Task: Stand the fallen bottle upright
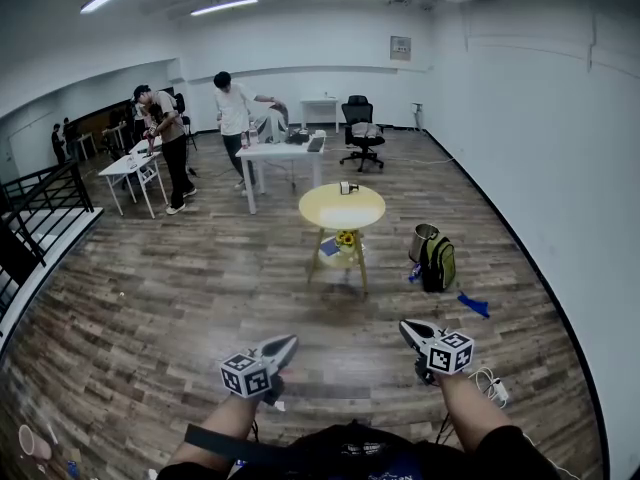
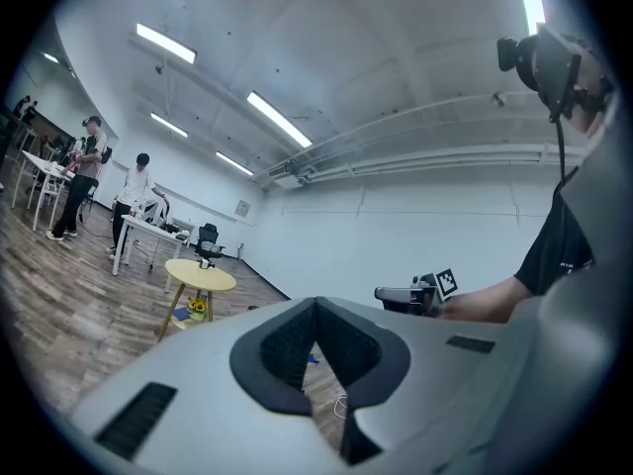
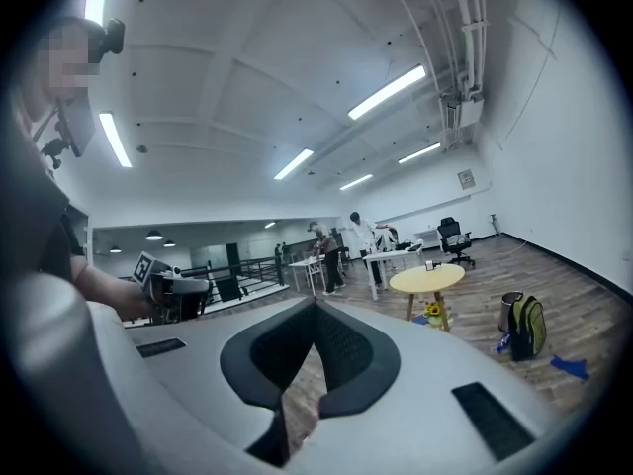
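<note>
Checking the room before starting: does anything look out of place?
A blue scrap lies loose on the wooden floor beside the green backpack; a white cable lies nearer.

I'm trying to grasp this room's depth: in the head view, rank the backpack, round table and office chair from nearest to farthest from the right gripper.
1. Backpack, floor, just ahead of the right gripper.
2. Round table, mid-room, ahead and left.
3. Office chair, near the far wall.
</note>
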Demonstrator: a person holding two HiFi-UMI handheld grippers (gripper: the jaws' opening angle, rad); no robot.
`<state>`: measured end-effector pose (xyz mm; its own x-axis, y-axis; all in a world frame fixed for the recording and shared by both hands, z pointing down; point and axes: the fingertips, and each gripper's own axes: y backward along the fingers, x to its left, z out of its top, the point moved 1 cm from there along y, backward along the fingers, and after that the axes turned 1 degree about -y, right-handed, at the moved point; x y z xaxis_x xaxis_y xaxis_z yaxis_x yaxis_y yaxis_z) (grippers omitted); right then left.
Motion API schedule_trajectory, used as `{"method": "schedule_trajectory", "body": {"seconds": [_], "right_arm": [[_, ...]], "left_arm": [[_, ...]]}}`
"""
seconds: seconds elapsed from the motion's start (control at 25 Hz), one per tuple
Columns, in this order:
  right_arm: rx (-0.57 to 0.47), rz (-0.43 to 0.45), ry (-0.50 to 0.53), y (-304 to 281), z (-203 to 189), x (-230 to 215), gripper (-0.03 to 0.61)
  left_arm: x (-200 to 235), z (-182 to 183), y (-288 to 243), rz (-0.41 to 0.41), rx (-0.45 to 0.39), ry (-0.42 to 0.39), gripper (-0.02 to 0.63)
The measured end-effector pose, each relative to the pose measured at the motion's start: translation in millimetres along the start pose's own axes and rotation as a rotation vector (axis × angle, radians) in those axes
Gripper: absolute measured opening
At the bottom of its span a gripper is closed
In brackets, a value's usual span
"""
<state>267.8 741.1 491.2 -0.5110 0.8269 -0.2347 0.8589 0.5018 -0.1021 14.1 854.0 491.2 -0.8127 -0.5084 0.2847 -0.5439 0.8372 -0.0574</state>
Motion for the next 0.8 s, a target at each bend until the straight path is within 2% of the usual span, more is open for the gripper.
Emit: {"method": "schedule_trajectory", "body": {"seconds": [0.44, 0.8], "right_arm": [[0.02, 0.004, -0.004, -4, -4, 10, 0.014], [0.029, 0.011, 0.006, -45, -7, 41, 0.014]], "left_arm": [[0, -2, 8, -0.007, -0.005, 0.019, 0.009], [34, 6, 48, -0.002, -0.023, 0.017, 0.009]]}}
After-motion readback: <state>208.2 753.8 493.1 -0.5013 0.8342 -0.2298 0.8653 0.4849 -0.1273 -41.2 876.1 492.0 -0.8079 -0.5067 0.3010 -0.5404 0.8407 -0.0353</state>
